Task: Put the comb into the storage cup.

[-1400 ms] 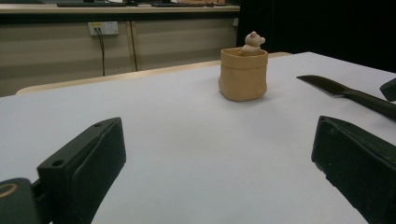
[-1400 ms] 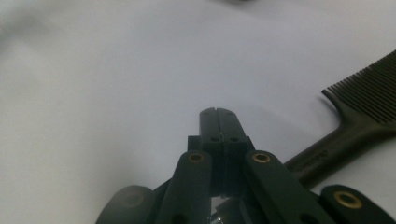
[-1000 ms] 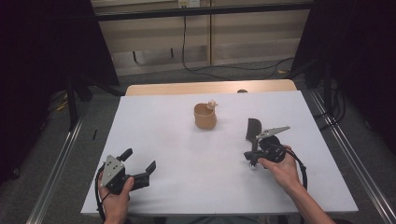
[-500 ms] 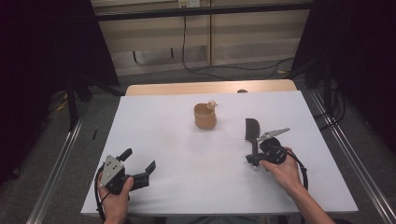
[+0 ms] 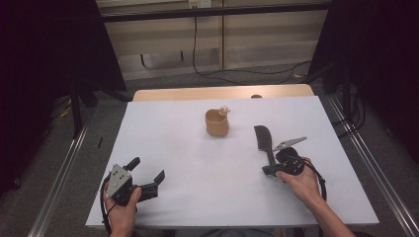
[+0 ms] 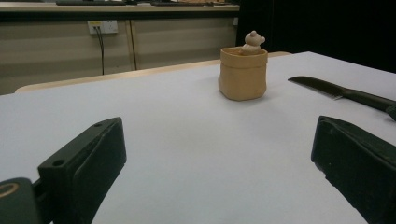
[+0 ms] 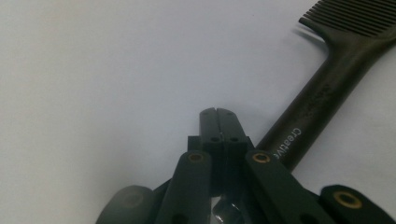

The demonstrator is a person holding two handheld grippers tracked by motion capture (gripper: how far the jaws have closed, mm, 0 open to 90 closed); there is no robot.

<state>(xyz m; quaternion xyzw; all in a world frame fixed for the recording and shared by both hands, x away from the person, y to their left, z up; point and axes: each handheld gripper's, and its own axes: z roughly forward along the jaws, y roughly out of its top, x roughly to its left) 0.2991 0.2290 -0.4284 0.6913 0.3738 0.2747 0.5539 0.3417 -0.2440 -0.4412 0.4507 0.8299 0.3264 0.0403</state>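
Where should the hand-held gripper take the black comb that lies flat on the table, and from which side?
Grip the black comb on its straight handle, probably coming down from above, jaws across the handle's width. The comb lies flat on the white table, so the narrow handle gives two parallel sides, whereas the wide toothed head is harder to clamp. The right hand-held gripper, shut now, must open first.

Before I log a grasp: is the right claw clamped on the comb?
No, the right claw is shut on nothing, with the comb lying beside it.

A white tabletop (image 5: 168, 143) carries a tan cup (image 5: 217, 123) near its middle and a black comb (image 5: 264, 140) lying flat, well apart to the cup's right.
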